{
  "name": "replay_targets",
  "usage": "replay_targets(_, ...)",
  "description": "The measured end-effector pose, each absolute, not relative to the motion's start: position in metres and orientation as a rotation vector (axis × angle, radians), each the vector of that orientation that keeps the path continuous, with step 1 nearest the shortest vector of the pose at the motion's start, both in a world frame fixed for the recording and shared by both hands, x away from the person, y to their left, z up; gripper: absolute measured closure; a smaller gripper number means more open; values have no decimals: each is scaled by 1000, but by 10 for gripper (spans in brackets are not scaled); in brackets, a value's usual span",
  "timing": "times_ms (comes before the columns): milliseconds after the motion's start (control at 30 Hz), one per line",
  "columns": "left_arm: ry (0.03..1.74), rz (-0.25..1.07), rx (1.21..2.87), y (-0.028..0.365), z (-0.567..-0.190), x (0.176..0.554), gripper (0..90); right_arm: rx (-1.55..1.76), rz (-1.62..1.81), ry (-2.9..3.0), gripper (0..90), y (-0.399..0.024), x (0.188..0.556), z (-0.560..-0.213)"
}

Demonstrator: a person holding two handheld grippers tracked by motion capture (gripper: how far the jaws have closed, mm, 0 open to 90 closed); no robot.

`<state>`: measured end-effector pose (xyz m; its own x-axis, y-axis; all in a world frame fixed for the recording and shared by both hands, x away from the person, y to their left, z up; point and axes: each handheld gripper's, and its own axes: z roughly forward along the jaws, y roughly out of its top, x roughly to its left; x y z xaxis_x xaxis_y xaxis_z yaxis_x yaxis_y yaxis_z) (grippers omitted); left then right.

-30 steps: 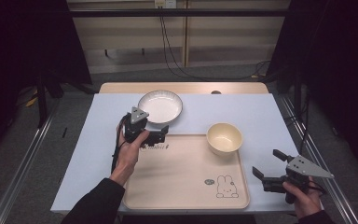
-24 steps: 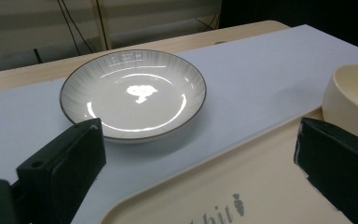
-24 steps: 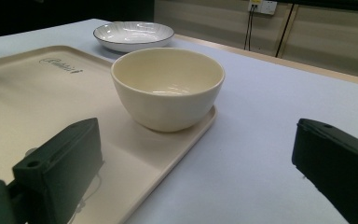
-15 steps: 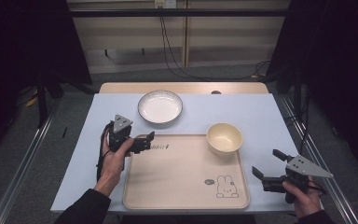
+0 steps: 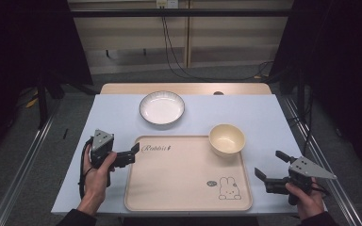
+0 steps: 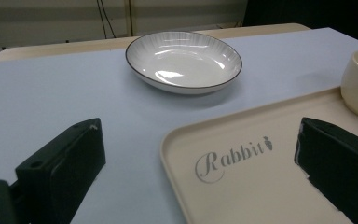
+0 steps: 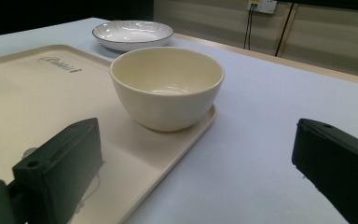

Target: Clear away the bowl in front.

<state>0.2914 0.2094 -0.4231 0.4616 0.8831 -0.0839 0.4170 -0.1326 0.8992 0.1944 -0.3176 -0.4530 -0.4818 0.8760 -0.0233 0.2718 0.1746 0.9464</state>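
Tray (image 5: 184, 183) lies between white plate (image 5: 161, 107) and both empty grippers' fingers.

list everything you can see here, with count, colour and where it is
plate: 1, white with a dark rim, on the sheet beyond the tray, empty
bowl: 1, cream, on the tray's far right corner, empty
tray: 1, beige, printed with "Rabbit" and a rabbit drawing, near middle of the sheet
sheet: 1, pale blue, covering most of the table
table: 1, light wood, its far edge showing past the sheet
cables: a few, black, hanging down the back wall to the floor
left claw: 1, black, open, at the tray's left edge, holding nothing
right claw: 1, black, open, right of the tray's near corner, holding nothing
hands: 2, one on each claw
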Motion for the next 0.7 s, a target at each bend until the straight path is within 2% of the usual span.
replay_targets(333,1183,604,1681,235,-441,261,17,1088,1306,1857,11,-317,195,-453)
replay_targets(700,1182,643,1678,255,-440,234,17,1085,1304,1862,11,-317,195,-454)
